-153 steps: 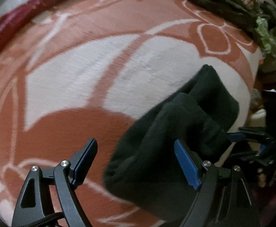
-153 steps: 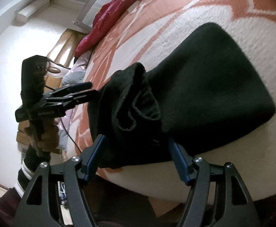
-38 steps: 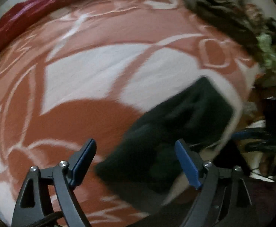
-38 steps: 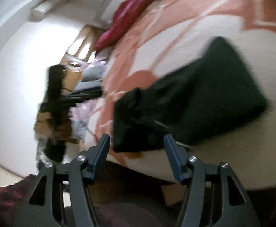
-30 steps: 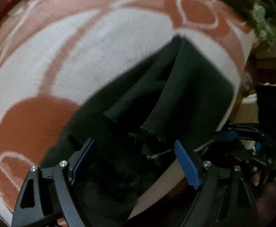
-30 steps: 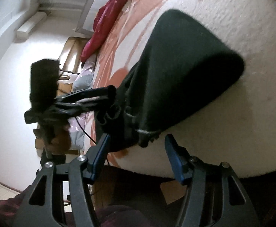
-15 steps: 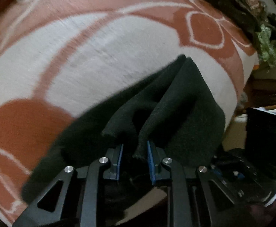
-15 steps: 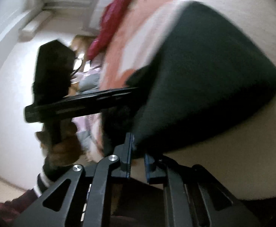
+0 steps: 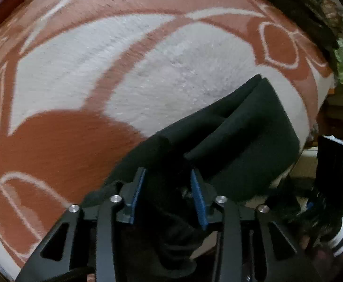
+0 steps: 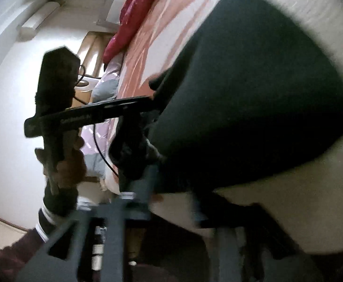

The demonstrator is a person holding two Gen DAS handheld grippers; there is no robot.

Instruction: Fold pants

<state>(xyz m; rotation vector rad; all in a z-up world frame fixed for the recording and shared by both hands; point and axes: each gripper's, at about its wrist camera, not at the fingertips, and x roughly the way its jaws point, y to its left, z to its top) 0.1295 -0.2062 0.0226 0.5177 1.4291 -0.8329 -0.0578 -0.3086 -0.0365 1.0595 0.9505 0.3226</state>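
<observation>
The black pants (image 9: 253,141) lie folded into a thick pad at the near edge of the bed, on an orange and white blanket (image 9: 100,70). My left gripper (image 9: 166,188) points steeply down at the pad's near end. Its jaws are opening, and bunched black cloth still sits in the gap between the blue pads (image 9: 137,188). In the right wrist view the pants (image 10: 253,94) fill the middle. My right gripper (image 10: 175,202) is blurred at their lower edge, its jaws opening with the cloth's hem between them. The left gripper (image 10: 147,99) reaches in from the left, held by a hand (image 10: 70,162).
A pile of dark and patterned clothes (image 9: 312,11) lies along the far right of the bed. A red quilt (image 10: 129,18) lies at the head end, with wooden furniture (image 10: 89,44) behind it. The bed's edge drops off just below the pants.
Half a second ago both grippers were shut on the pants' near edge; now both sets of jaws have parted. The left gripper has pulled back and the pants lie flatter.
</observation>
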